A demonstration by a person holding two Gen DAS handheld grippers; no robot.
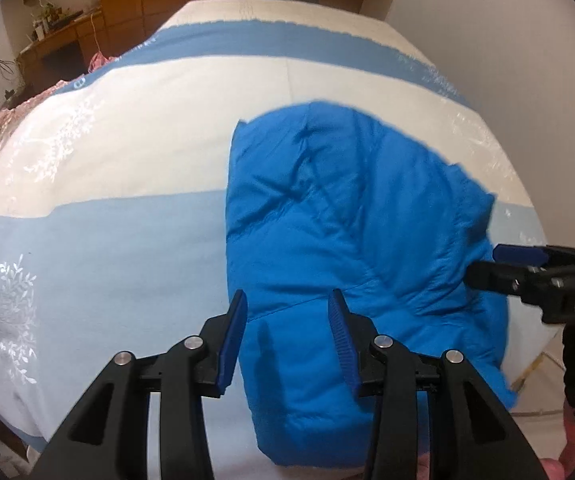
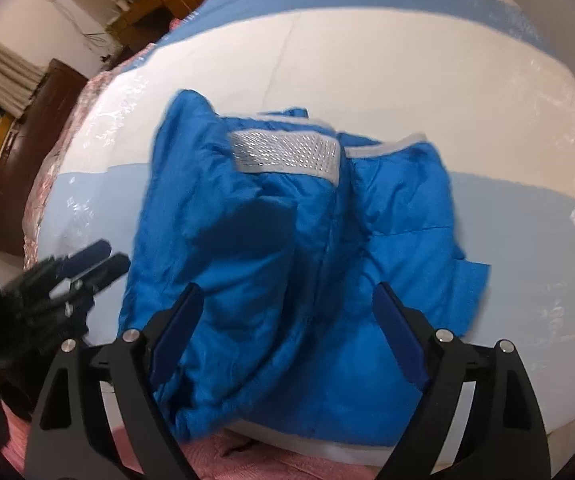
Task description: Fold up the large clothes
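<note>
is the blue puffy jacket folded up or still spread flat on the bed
Folded, loosely. The blue quilted jacket lies bunched into a compact heap on the blue-and-white striped bedspread, its layers doubled over and its grey mesh-lined collar exposed on top.

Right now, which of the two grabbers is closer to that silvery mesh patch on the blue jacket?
Probably the right. The right gripper hangs open over the blue jacket, with the mesh patch straight ahead. The left gripper is off the jacket's side edge, farther from it.

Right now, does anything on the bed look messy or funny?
Yes. The blue jacket is a rumpled heap, not a neat fold. Its silvery lining patch shows on top, and one corner sticks out crooked over the bed cover.
</note>
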